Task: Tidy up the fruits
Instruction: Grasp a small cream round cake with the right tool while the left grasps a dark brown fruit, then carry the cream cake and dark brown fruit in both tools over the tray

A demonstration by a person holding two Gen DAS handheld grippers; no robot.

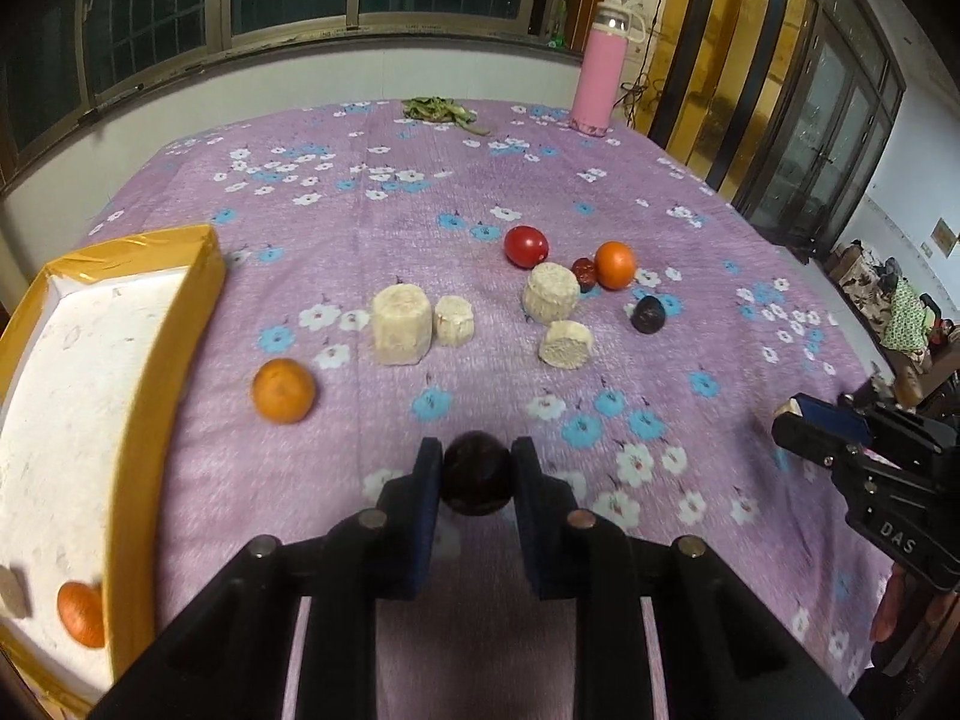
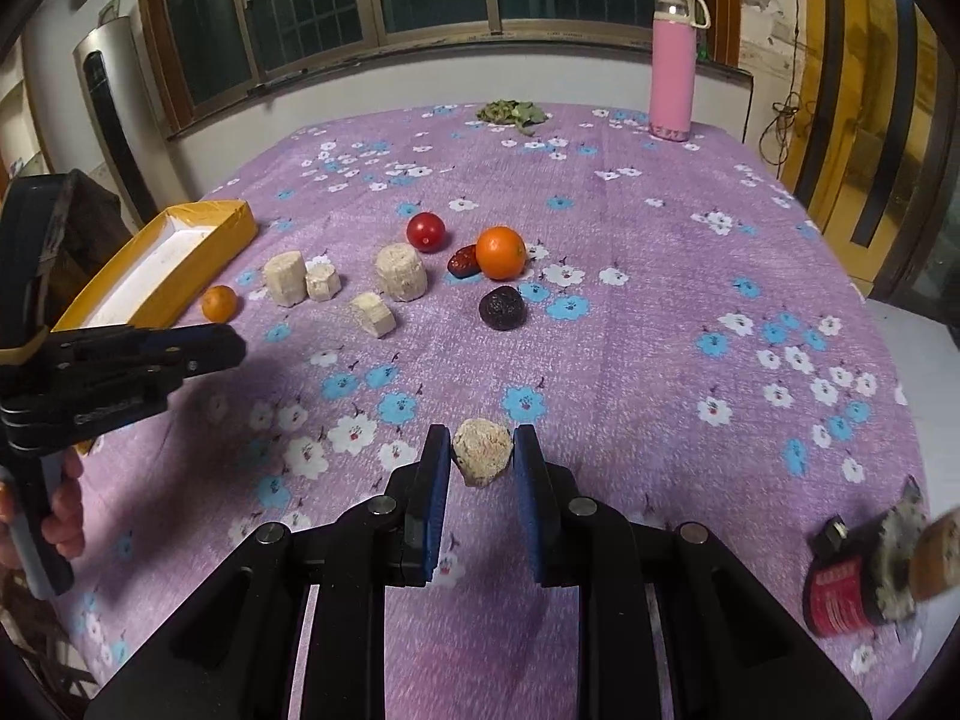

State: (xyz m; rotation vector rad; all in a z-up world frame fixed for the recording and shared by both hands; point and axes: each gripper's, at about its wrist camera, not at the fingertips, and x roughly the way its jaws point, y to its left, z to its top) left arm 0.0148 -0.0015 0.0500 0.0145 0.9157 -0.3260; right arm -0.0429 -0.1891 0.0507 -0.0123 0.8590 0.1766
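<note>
Oranges (image 1: pixel 282 391) three, pale chunks (image 2: pixel 401 272) five, dark fruits (image 2: pixel 503 308) two, tomato (image 2: pixel 426 231) one.

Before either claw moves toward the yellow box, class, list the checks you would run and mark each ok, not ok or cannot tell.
1. Left claw shut on the dark fruit: ok.
2. Right claw shut on the pale chunk: ok.
3. Yellow box open, with bare floor showing: ok.
4. Cloth between left claw and box free: not ok, a small orange lies there.
5. Grip firmness: cannot tell.

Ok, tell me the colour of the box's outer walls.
Golden yellow, white inside; the box shows best in the left wrist view.
</note>
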